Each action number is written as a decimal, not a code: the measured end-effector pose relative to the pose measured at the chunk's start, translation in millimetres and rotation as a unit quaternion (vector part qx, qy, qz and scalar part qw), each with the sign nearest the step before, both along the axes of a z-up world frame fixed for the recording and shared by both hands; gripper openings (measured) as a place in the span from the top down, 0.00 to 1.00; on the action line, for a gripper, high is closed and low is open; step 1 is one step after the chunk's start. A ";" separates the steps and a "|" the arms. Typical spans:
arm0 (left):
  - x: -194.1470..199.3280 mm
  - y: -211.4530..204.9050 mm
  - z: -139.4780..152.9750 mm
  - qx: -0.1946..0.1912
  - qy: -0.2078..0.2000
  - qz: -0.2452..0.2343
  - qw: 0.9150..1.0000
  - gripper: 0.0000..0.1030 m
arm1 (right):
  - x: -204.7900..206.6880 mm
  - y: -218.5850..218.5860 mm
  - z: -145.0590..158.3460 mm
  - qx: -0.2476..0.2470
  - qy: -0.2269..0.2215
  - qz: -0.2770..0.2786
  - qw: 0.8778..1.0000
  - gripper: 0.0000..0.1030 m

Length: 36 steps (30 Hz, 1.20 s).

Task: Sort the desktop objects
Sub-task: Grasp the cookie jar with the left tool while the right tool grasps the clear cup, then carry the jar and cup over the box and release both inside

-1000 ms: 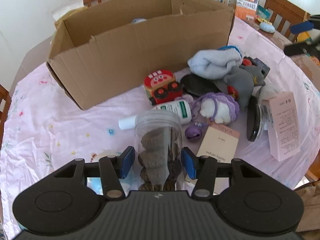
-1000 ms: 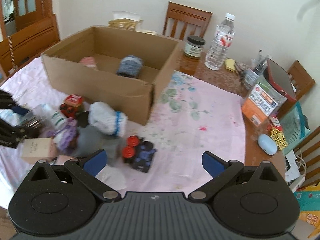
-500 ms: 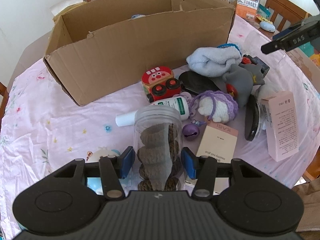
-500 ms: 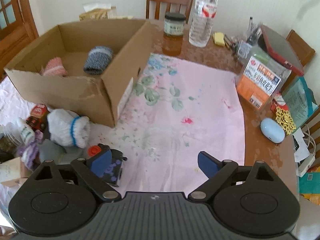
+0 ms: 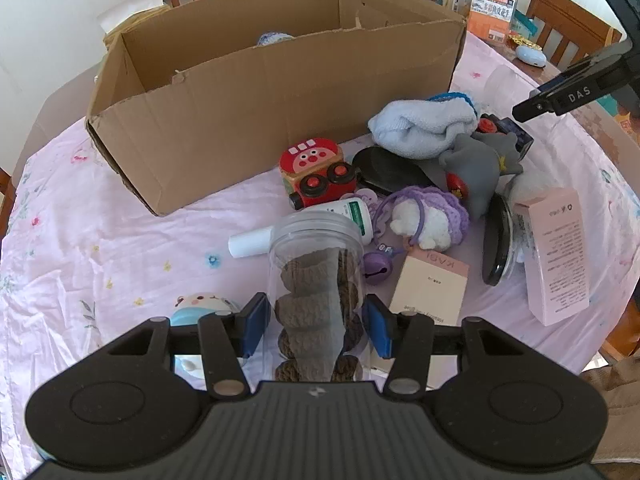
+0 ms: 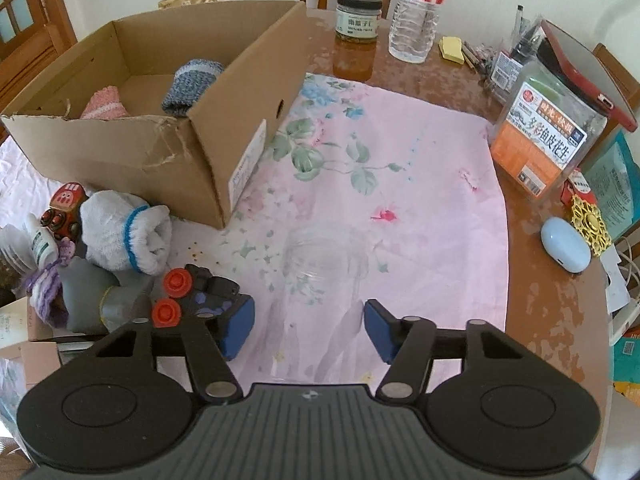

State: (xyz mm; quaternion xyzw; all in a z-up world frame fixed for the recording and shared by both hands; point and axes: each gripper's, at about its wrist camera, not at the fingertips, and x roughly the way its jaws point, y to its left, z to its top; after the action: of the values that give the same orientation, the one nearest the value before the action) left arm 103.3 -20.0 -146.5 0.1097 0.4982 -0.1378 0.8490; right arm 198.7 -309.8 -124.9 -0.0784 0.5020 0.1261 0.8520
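Observation:
My left gripper [image 5: 317, 328] is shut on a clear lidless jar [image 5: 318, 264] of brown lumps, held upright just above the pink tablecloth [image 5: 120, 248]. My right gripper [image 6: 308, 328] hovers low over the cloth with its jaws closing. A clear plastic lid or cup [image 6: 324, 264] lies on the cloth just ahead of its blue pads, which do not press on it. One of the right gripper's black fingers [image 5: 560, 96] shows at the right edge of the left wrist view. The open cardboard box [image 5: 280, 80] holds a blue roll [image 6: 192, 84] and a pink roll [image 6: 104, 106].
A pile lies beside the box: red toy train [image 5: 316, 172], white sock bundle [image 5: 424, 126], grey plush [image 5: 476, 168], purple knit pouch [image 5: 428, 220], white bottle [image 5: 344, 216], pink carton [image 5: 558, 256], dark toy car [image 6: 200, 294]. Water bottle [image 6: 416, 12], dark-lidded jar [image 6: 358, 16] and snack tub [image 6: 540, 136] stand on the bare table.
The right gripper swung right, away from the pile, and dropped low over the cloth by the clear object, its jaws narrowing a lot. The left gripper and its jar stayed put.

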 end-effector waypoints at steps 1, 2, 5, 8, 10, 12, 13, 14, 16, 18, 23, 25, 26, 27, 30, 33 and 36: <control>0.3 -0.3 0.3 0.000 0.000 0.000 1.000 0.50 | 0.7 -1.2 -0.5 0.001 0.001 -0.001 1.000 0.40; 0.2 -0.5 0.7 0.000 -0.001 -0.001 1.000 0.50 | 1.4 -2.2 -0.9 0.002 0.002 -0.001 1.000 0.41; 0.0 -0.2 2.2 -0.001 -0.002 -0.001 1.000 0.50 | 2.7 -3.9 -3.0 0.005 0.005 0.001 1.000 0.42; -0.2 0.7 4.6 -0.004 -0.003 -0.002 1.000 0.50 | 2.1 -3.7 -1.9 0.006 0.004 0.004 1.000 0.42; -0.4 1.5 6.6 -0.004 -0.004 -0.002 1.000 0.50 | 1.5 -3.7 -0.4 0.009 0.002 0.006 1.000 0.43; -1.0 2.1 8.9 -0.004 -0.007 -0.003 1.000 0.50 | 1.1 -3.8 1.5 0.011 0.001 0.007 1.000 0.43; -1.2 2.4 9.8 -0.004 -0.009 -0.003 1.000 0.50 | 0.7 -3.9 2.9 0.013 0.000 0.008 1.000 0.43; -1.1 3.1 10.4 -0.004 -0.010 -0.003 1.000 0.50 | 0.3 -3.8 4.2 0.013 -0.002 0.008 1.000 0.43; -1.4 4.0 11.2 -0.004 -0.010 -0.002 1.000 0.50 | -1.0 -3.6 7.5 0.013 -0.005 0.008 1.000 0.43; -1.8 4.2 12.3 -0.004 -0.011 -0.002 1.000 0.50 | -2.4 -3.0 10.5 0.014 -0.007 0.011 1.000 0.43; -3.6 5.4 18.7 -0.007 -0.019 -0.002 1.000 0.50 | -6.5 -1.5 18.4 0.012 -0.014 0.016 1.000 0.43; -3.7 6.0 22.1 -0.007 -0.022 -0.002 1.000 0.50 | -8.6 -0.8 21.3 0.011 -0.017 0.019 1.000 0.44; -3.9 6.4 23.8 -0.007 -0.024 -0.002 1.000 0.50 | -9.8 -0.2 23.1 0.010 -0.019 0.020 1.000 0.44; -4.1 6.7 25.8 -0.007 -0.026 -0.003 1.000 0.50 | -11.1 0.3 24.9 0.010 -0.020 0.022 1.000 0.44; -4.3 7.3 31.6 -0.010 -0.030 -0.005 1.000 0.50 | -14.8 0.8 31.5 0.012 -0.024 0.026 0.999 0.45; -4.7 6.3 36.0 -0.008 -0.036 -0.009 0.999 0.50 | -16.2 0.6 37.2 0.015 -0.027 0.027 0.999 0.45; -4.3 5.6 39.5 -0.008 -0.041 -0.010 0.999 0.50 | -17.5 1.0 39.2 0.011 -0.028 0.028 0.999 0.45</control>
State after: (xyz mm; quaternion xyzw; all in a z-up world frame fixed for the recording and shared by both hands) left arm 99.0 -14.4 -107.0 0.1132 0.4610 -0.1454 0.8681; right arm 181.2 -308.9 -85.7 -0.0869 0.4742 0.1531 0.8627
